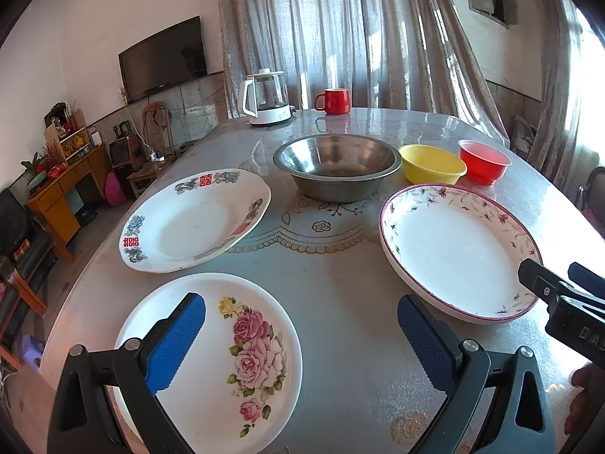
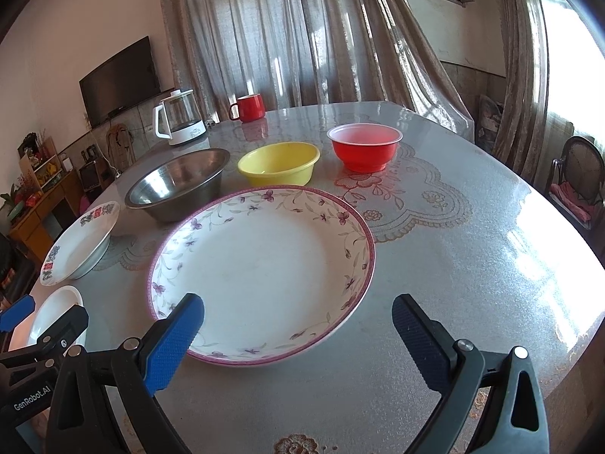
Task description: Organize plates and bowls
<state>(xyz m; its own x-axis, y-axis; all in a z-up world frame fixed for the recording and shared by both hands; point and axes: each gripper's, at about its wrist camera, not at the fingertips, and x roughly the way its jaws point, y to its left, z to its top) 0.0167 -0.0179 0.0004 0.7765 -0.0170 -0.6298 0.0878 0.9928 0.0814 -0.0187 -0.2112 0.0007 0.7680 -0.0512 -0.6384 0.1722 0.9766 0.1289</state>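
Note:
My left gripper (image 1: 302,336) is open and empty, its left finger above a white rose plate (image 1: 211,363) at the table's near left. A plate with red characters (image 1: 196,219) lies beyond it. My right gripper (image 2: 298,336) is open and empty, just in front of a purple-rimmed floral plate (image 2: 264,268), which also shows in the left wrist view (image 1: 457,249). Behind stand a steel bowl (image 1: 336,166) (image 2: 177,185), a yellow bowl (image 1: 431,162) (image 2: 280,162) and a red bowl (image 1: 484,160) (image 2: 363,145).
A white kettle (image 1: 266,96) (image 2: 177,121) and a red mug (image 1: 334,100) (image 2: 249,108) stand at the table's far edge. The table (image 2: 472,265) has a glossy patterned cover. A chair (image 2: 578,181) stands at the right, cabinets at the left.

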